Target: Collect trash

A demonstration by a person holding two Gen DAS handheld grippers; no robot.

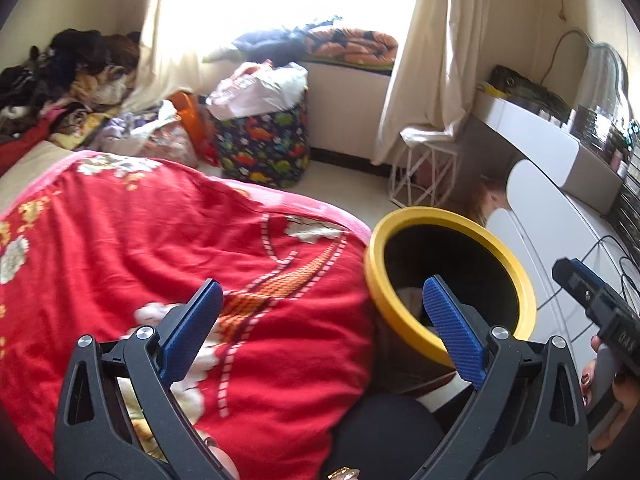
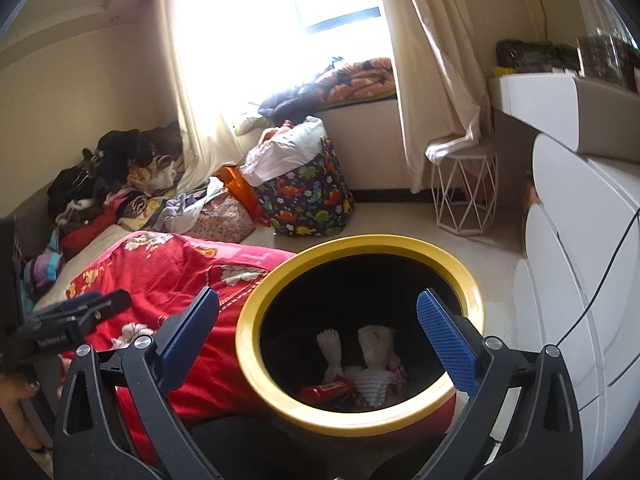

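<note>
Both tools are seen with jaws spread wide and nothing held: the left gripper point(image 1: 324, 320) over a red floral blanket point(image 1: 160, 248), the right gripper point(image 2: 320, 332) above a yellow-rimmed bin point(image 2: 256, 312). Inside the bin, at 6 o'clock of its opening, crumpled white paper point(image 2: 376, 344) and a red wrapper point(image 2: 328, 390) are seen.
</note>
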